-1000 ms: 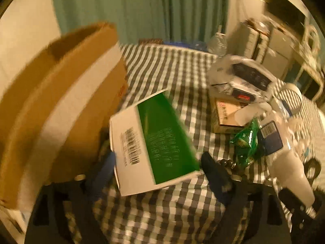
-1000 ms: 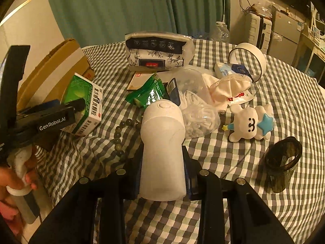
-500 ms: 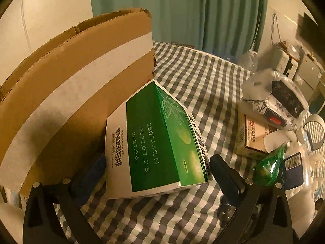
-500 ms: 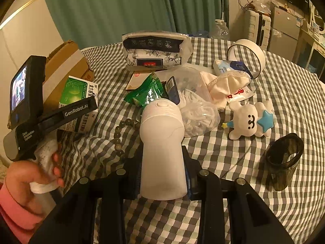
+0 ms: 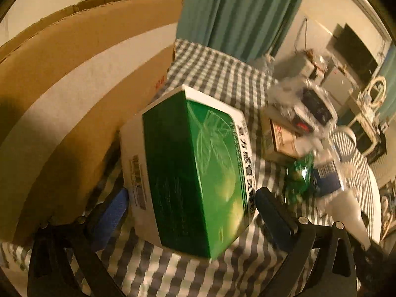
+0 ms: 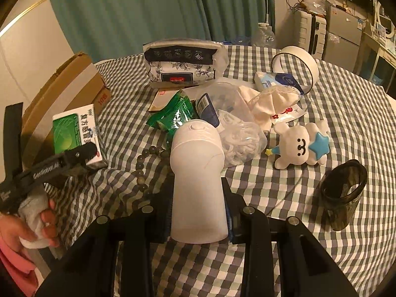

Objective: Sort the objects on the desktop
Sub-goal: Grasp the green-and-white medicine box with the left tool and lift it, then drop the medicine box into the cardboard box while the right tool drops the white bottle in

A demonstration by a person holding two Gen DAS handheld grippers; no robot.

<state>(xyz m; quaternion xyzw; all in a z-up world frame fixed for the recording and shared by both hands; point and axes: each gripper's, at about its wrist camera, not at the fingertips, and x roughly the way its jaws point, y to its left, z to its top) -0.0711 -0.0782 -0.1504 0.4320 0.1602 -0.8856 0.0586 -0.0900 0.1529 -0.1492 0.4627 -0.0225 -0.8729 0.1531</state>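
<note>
Gripping a white bottle [image 6: 198, 180] snug in the right gripper [image 6: 198, 212], hovering over the checkered tablecloth [image 6: 346, 113]. Sitting just beyond: green snack packet [image 6: 173, 116], bead string [image 6: 146, 158], plush toy [image 6: 299, 146]. Dark cup [image 6: 342, 195] off right.

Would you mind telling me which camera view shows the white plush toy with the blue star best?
The right wrist view. There the plush toy lies in full sight on the checked tablecloth, sharp, with its face and star clear. The left wrist view does not show it; the green box fills that frame.
</note>
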